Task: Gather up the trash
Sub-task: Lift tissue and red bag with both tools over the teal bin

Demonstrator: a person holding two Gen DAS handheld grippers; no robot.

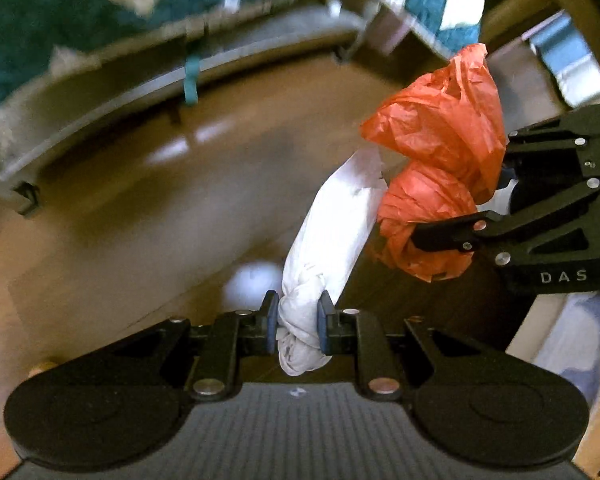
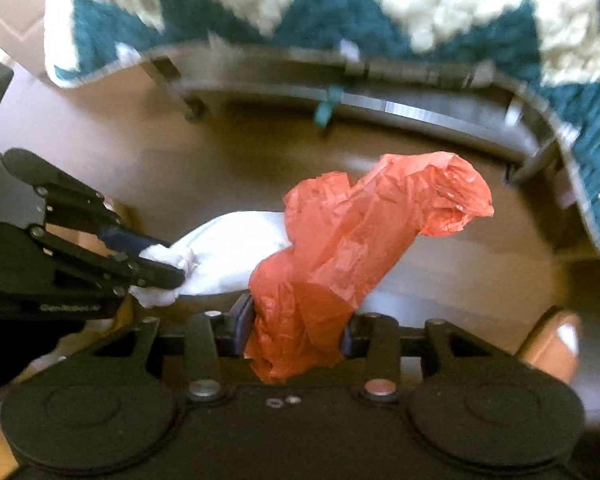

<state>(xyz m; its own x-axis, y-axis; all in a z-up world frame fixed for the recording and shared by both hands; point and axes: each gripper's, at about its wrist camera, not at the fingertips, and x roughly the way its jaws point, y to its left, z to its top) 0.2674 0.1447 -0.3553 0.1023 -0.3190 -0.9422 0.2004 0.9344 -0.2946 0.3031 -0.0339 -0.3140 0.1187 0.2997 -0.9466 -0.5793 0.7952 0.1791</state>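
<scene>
Brown wood floor (image 1: 148, 216), teal-cream rug (image 2: 300, 20); left gripper (image 1: 298, 328) pinching white bag (image 1: 332, 224), right gripper (image 2: 296, 332) pinching red bag (image 2: 360, 232).

Your left gripper (image 1: 298, 326) holds the paper wad (image 1: 332, 232), your right gripper (image 2: 298, 330) the plastic bag (image 2: 352, 248) just right of it, touching. Beyond both, probably a metal frame (image 2: 400, 110) stands on the floor (image 1: 140, 216), blanket (image 2: 340, 12) behind.
</scene>
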